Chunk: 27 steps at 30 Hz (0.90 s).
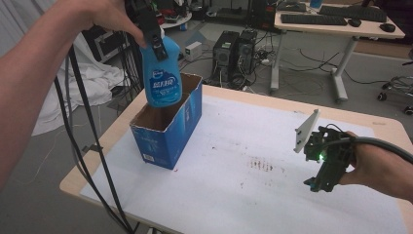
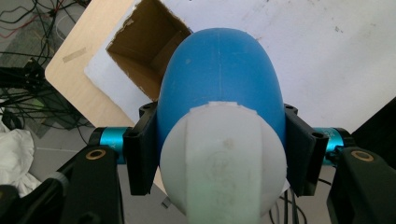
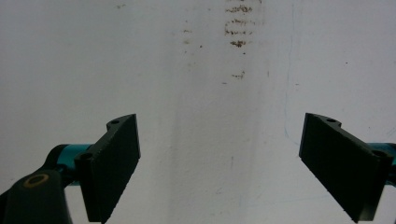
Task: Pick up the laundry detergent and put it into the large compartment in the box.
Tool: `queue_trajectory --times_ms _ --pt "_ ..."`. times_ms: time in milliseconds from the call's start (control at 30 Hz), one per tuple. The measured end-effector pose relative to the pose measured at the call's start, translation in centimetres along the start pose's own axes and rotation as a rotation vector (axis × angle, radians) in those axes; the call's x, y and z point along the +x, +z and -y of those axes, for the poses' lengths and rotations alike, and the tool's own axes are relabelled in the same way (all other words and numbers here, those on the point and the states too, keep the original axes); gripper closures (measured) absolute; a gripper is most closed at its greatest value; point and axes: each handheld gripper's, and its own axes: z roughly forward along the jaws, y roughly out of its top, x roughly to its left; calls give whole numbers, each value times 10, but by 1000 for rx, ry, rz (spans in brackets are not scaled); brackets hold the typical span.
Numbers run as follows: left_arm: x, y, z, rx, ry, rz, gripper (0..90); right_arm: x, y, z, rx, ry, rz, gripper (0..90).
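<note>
High view has your left claw (image 1: 155, 43) clamped on the blue plastic detergent bottle (image 1: 163, 80), hanging upright with its base just inside the open blue cardboard box (image 1: 183, 122); straight down goes in. Your right claw (image 3: 219, 163) gapes empty over the white-covered surface (image 1: 272, 195).

The blue bottle (image 1: 162, 73) bears a label with white lettering, seemingly Chinese, too blurred to read.

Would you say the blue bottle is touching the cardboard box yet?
Cannot tell. In the high view the blue bottle overlaps the cardboard box opening; the left gripper view shows no plain gap or contact either.
</note>
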Motion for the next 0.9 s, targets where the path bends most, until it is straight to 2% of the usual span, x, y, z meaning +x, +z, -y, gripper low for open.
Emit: queue_trajectory --times_ms 167,433,533,900 --pt "4 13 5 11 -3 -1 384 1 1 0 2 2 0 116" --pt "2 33 9 23 2 9 384 2 2 0 4 2 0 116" --pt "1 44 12 39 6 11 384 2 2 -1 -1 -2 4 116" --pt "-2 80 21 38 4 35 384 4 4 -3 4 -8 2 117"
